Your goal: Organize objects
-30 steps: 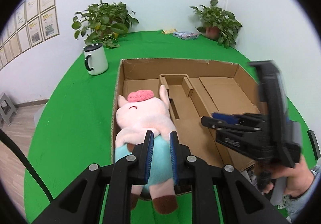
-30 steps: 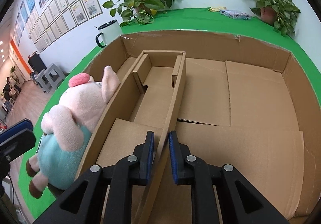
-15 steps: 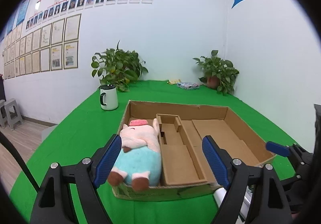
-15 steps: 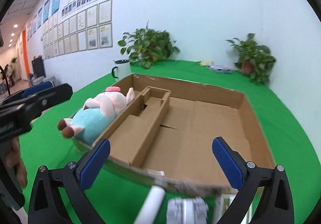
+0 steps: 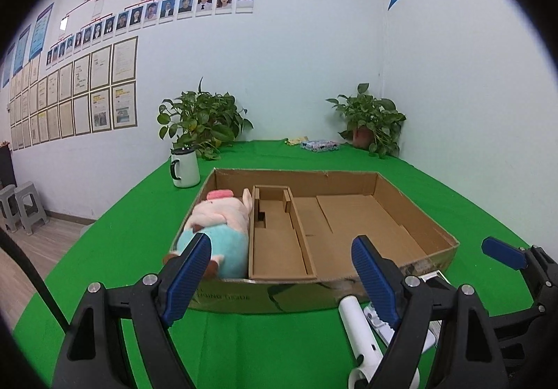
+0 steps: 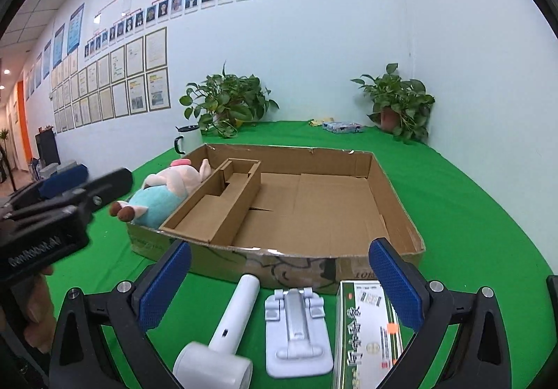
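Note:
A shallow cardboard box with dividers lies on the green table. A pink plush pig in teal trousers lies in its left compartment. In front of the box lie a white hammer-shaped device, a white folding stand and a green-and-white carton. My left gripper is open, back from the box with nothing between its fingers. My right gripper is open above the items in front of the box, holding nothing.
A white mug stands left of the box. Two potted plants stand at the back by the wall, with a small flat packet between them. Stools stand on the floor at left.
Both grippers opened and pulled back from the box: the left let go of the plush pig, now lying in the left compartment, and the right let go of the cardboard divider.

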